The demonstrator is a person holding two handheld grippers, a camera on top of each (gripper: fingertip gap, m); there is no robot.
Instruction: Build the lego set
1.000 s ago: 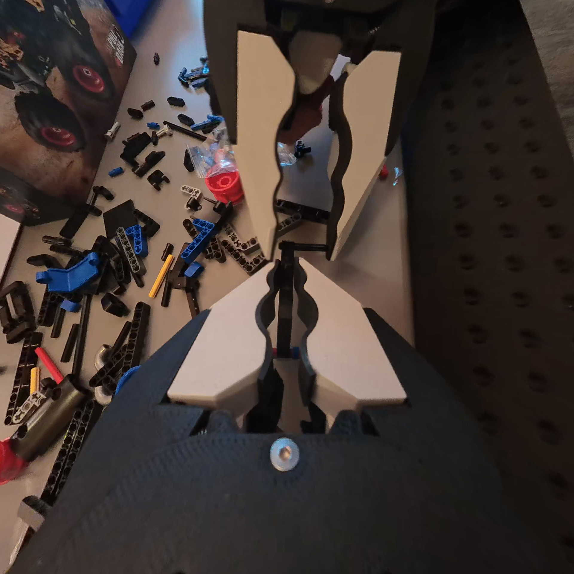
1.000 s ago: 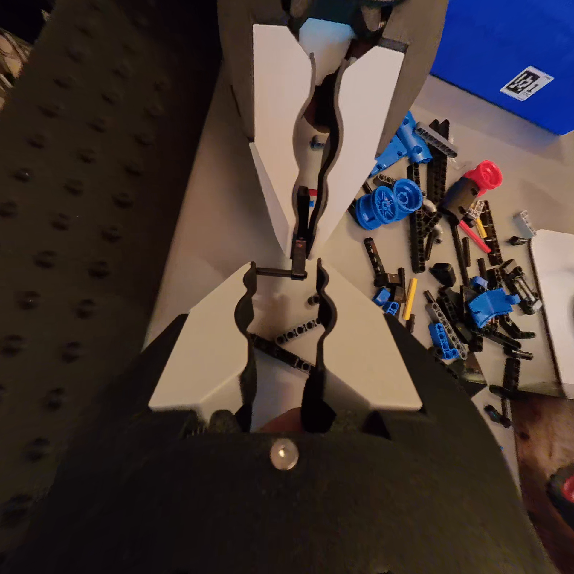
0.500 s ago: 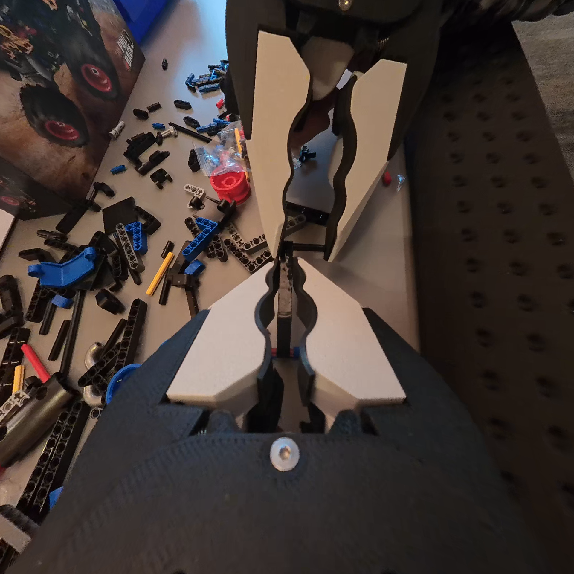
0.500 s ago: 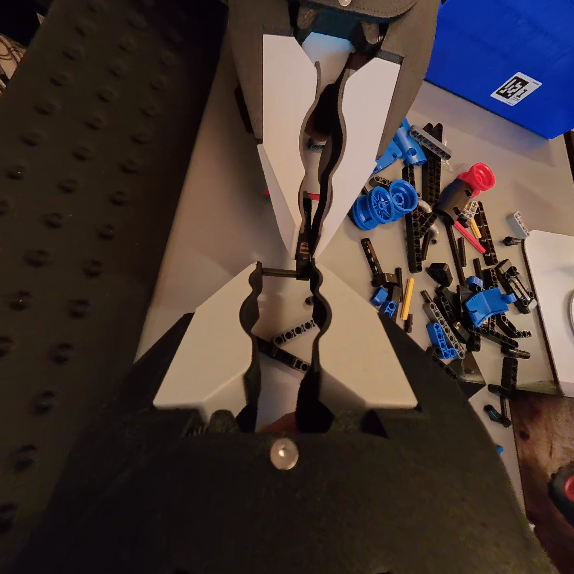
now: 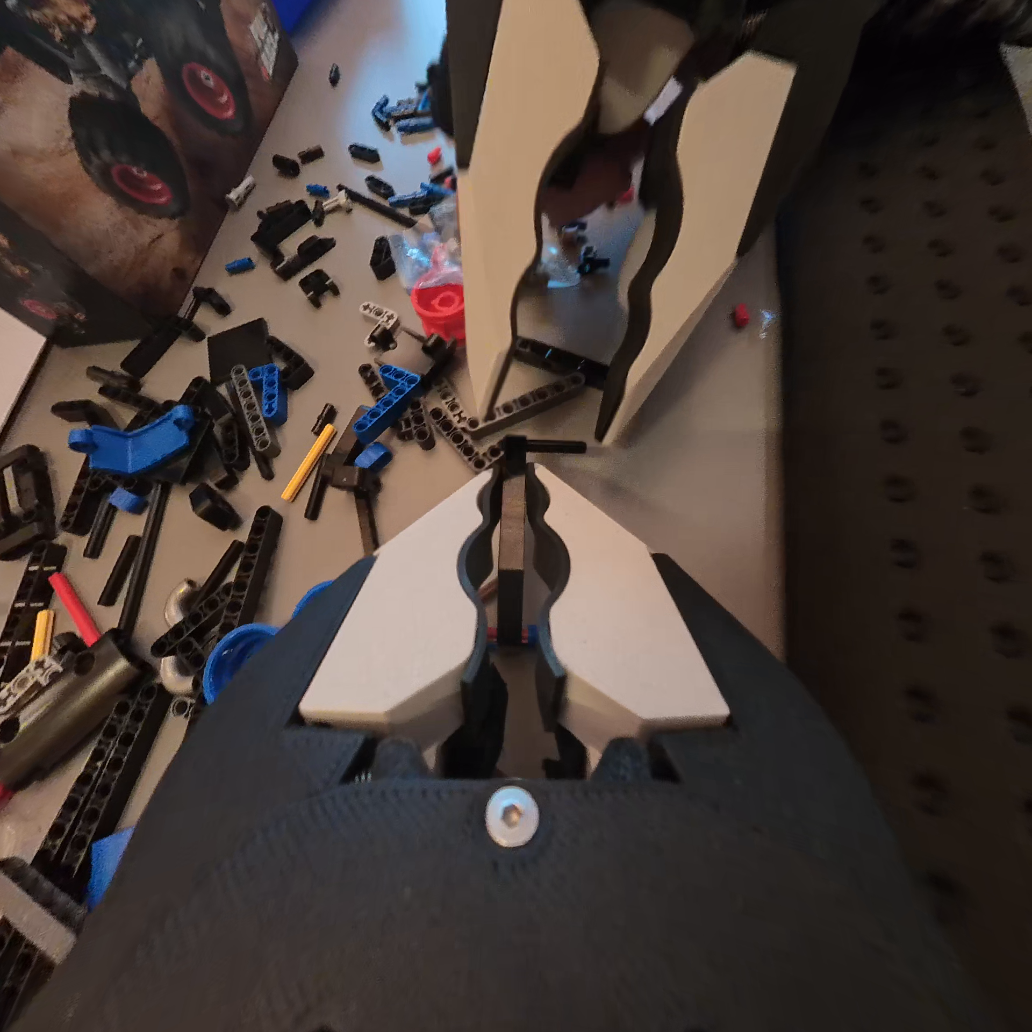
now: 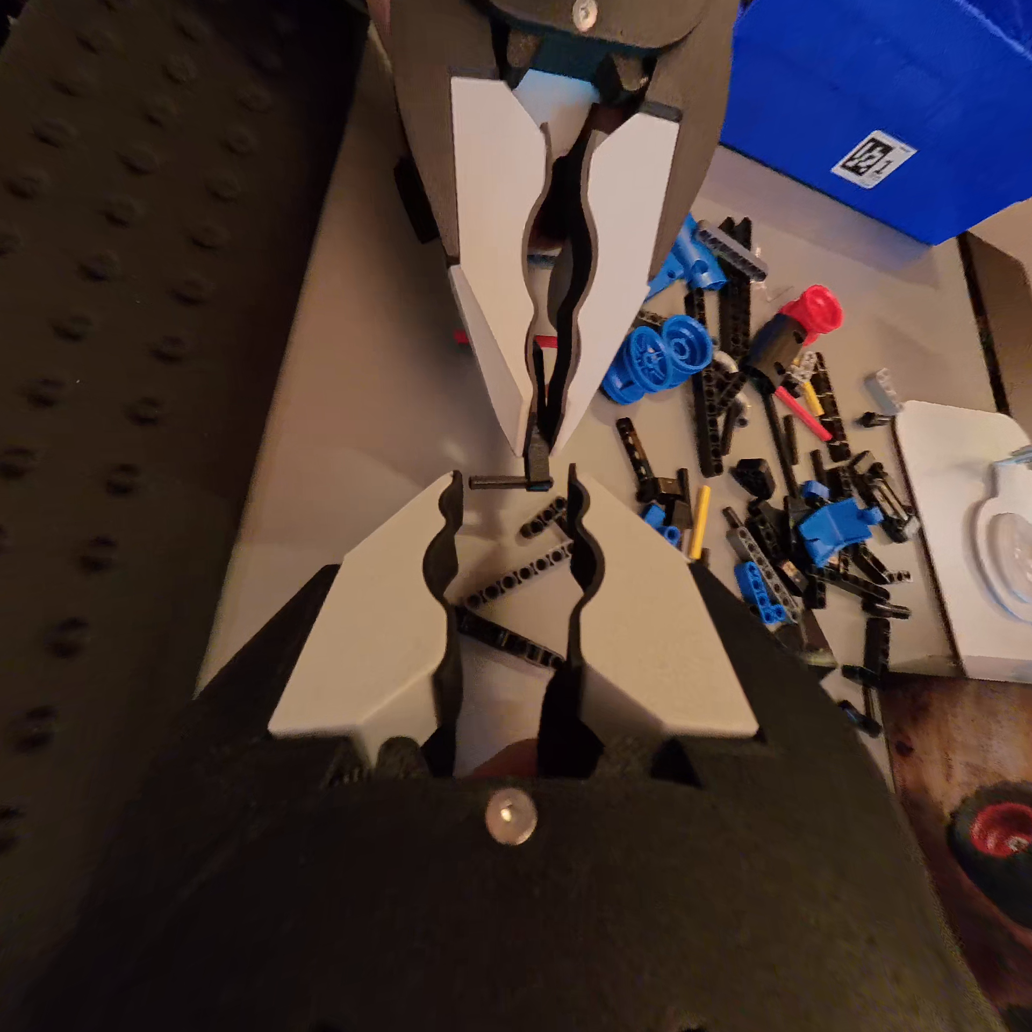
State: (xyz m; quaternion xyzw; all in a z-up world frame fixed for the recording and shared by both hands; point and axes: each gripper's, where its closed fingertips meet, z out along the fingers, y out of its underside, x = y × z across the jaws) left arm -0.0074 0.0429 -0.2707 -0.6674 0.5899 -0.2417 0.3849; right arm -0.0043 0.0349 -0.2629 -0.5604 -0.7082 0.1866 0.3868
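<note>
- The left gripper [image 5: 514, 474] was pinched on a thin black beam [image 5: 512, 536], held upright between its two pale fingers, above the grey table [image 5: 687, 491].
- A short black axle [image 5: 550, 445] stuck out sideways from the beam's far tip, toward the right.
- The right gripper [image 6: 514, 491] faced the left one, its claw spread and empty, with the axle lying just beyond its fingertips.
- Judged by look, the beam and axle were light, rigid plastic with smooth, somewhat slippery sides; the axle seemed held by friction alone, so a knock could shift it. The flat sides of the beam gave the surest hold; the axle would best be taken at its free end.
- Loose black, blue, red and yellow pieces [image 5: 268, 424] lay scattered to the left on the table.
- A printed set box [image 5: 128, 145] showing a truck with red wheels stood at the far left; its lettering was too blurred to read.
- A blue bin [image 6: 893, 100] at the far right of the right wrist view carried a square black-and-white marker sticker.
</note>
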